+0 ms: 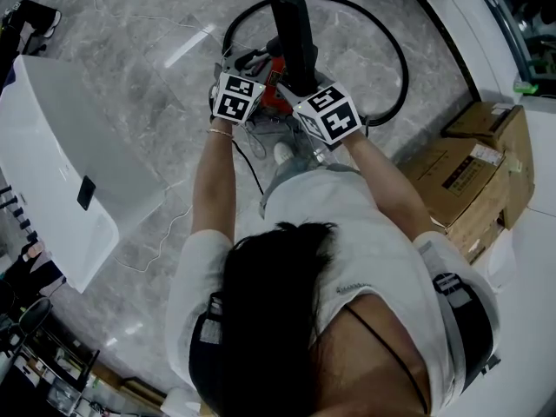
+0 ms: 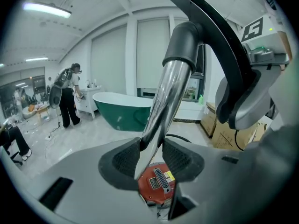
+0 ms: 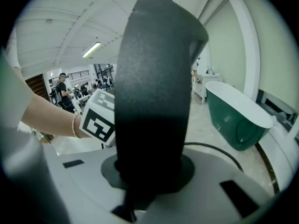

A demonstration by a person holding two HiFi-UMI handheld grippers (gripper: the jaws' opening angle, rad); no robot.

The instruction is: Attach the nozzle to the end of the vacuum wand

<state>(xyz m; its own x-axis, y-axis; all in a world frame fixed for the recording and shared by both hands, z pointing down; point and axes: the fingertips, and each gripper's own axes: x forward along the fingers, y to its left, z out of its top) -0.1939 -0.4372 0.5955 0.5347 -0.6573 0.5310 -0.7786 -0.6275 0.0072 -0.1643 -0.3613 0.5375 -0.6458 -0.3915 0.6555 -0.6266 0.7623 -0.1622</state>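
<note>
The chrome vacuum wand (image 2: 163, 106) rises steeply between my left gripper's (image 2: 150, 149) pads, which press on it from both sides. A grey collar (image 2: 182, 43) caps its top, and a black curved piece runs on from there. The red vacuum body (image 2: 156, 183) sits on the floor below the jaws. My right gripper (image 3: 147, 164) is shut on the wide black nozzle (image 3: 154, 87), which fills its view. In the head view the left gripper (image 1: 254, 72) and the right gripper (image 1: 304, 83) are close together, either side of the black nozzle (image 1: 294, 29) and above the red body (image 1: 273, 83).
A black hose (image 1: 395, 50) loops over the marble floor beyond the vacuum. A white bathtub (image 1: 52, 163) stands at the left and cardboard boxes (image 1: 473, 176) at the right. Farther off are a green bathtub (image 2: 124, 108) and a standing person (image 2: 67, 97).
</note>
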